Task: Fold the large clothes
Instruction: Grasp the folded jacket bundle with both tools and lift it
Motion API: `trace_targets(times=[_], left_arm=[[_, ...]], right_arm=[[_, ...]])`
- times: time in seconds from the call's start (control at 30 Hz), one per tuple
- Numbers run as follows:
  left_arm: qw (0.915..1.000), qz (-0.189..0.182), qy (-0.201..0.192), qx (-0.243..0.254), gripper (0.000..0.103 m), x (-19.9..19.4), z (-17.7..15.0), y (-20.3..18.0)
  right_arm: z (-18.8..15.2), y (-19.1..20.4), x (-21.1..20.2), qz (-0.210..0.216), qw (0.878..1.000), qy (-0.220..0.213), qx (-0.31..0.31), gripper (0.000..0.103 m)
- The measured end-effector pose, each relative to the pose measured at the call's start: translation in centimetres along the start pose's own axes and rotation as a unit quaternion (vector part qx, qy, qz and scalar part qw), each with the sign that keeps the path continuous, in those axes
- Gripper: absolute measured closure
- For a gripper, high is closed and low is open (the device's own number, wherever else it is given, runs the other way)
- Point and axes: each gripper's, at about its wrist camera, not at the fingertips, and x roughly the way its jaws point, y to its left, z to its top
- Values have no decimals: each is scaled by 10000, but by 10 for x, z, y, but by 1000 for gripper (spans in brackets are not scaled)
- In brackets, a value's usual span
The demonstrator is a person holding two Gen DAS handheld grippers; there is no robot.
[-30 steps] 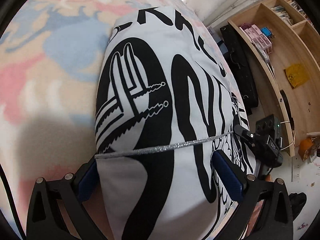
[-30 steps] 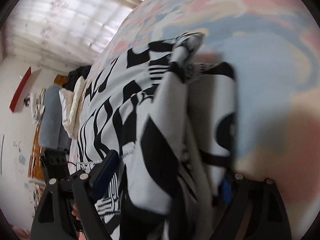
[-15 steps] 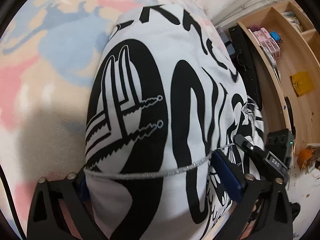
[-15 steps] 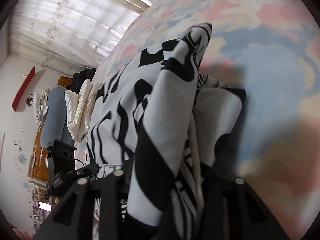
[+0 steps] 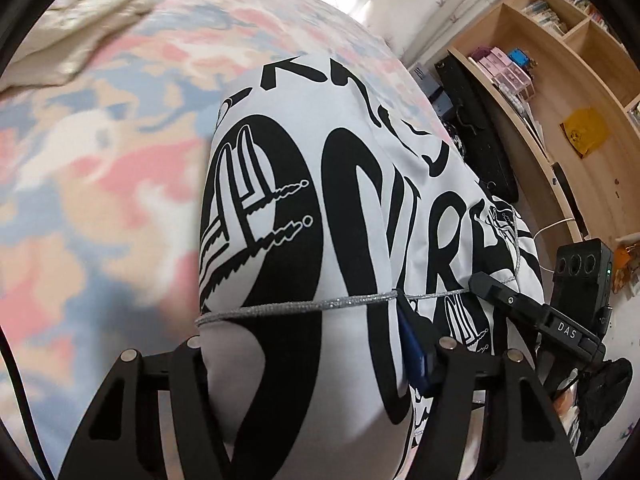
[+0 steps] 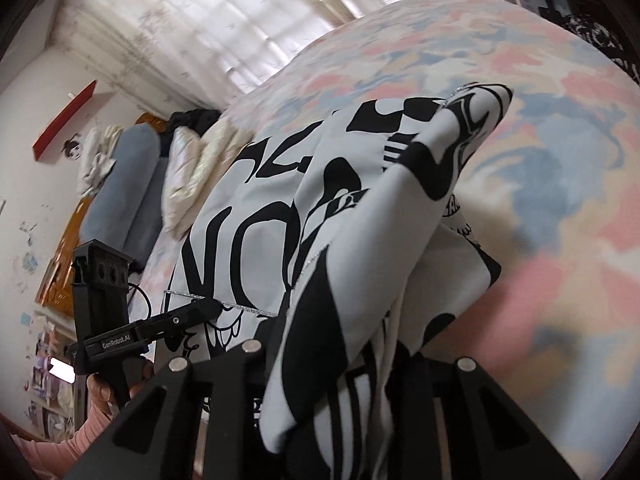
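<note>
A large white garment with bold black lettering and graphics is lying on a bed covered by a pastel pink, blue and cream bedspread. The left gripper is reaching over the garment's near edge, where a silver glittery cord is running across the cloth. Its jaws have just been closing, with a wide fold of the fabric bunching between them. The right gripper is clamping narrowly on a thick, gathered bundle of the same garment, which is rising in a peak away from the bedspread. Its jaws have also just been closing. Wooden shelves are standing on the far right. Pillows are resting at the far left.
</note>
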Motion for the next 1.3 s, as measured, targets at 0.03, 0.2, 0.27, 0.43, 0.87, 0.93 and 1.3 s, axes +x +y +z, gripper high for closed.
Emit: trace_targets(times=[0.03,0.2,0.27,0.43,0.87,0.93,1.3], left_arm=[[10000,45,-33,-18,39,-16,-4,9],[9988,262,-401,-42,40,-103,-11,41],[9977,324,-589,-98,40,-139,-6,58],[9939,535,-952,-167,40,-220,22,101],[9861,638,-1537,-16,40,-323,211,206],[9844,672,-1625,26,40,-327,247,223],[9847,849,-1523,39,39,-280,422,338]], right_arm=[[-5,11,1,44,10000,33,-47,78],[-11,82,15,291,9985,108,-446,78],[-7,117,22,449,9970,88,-624,78],[14,192,45,845,9920,63,-939,78],[160,335,156,1385,9824,-275,-1220,78],[188,346,175,1457,9814,-387,-1193,78],[303,356,313,1391,9830,-618,-1026,78]])
